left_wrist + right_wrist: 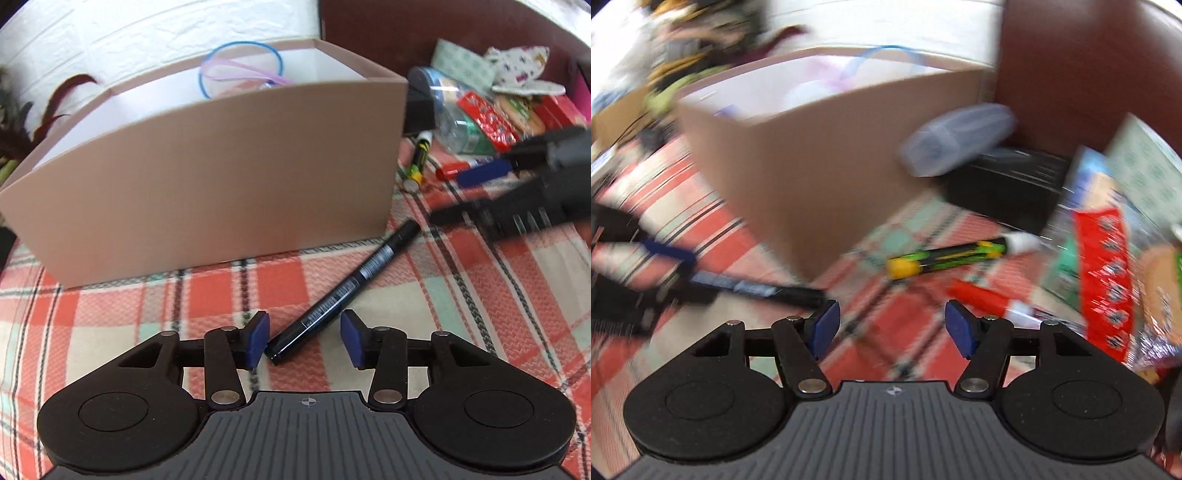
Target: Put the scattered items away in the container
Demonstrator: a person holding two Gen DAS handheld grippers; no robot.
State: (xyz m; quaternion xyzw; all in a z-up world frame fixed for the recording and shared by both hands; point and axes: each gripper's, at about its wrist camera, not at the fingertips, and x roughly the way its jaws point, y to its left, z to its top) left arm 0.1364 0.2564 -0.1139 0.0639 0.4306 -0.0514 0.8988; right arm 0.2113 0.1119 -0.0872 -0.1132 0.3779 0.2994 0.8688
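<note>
Here the black marker [341,293] lies on the checked cloth [110,314], just in front of the box [221,177]. Its near end sits between the wide-open fingers of the left gripper [304,338], which hold nothing. The pen slants up and to the right. The right gripper [890,328] is open and empty too, but farther off, so the left one looks better placed.

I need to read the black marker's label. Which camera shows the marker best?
The left wrist view: the black marker lies sharp and whole on the plaid cloth between the open left gripper fingers. The right wrist view shows it only motion-blurred at the left.
</note>
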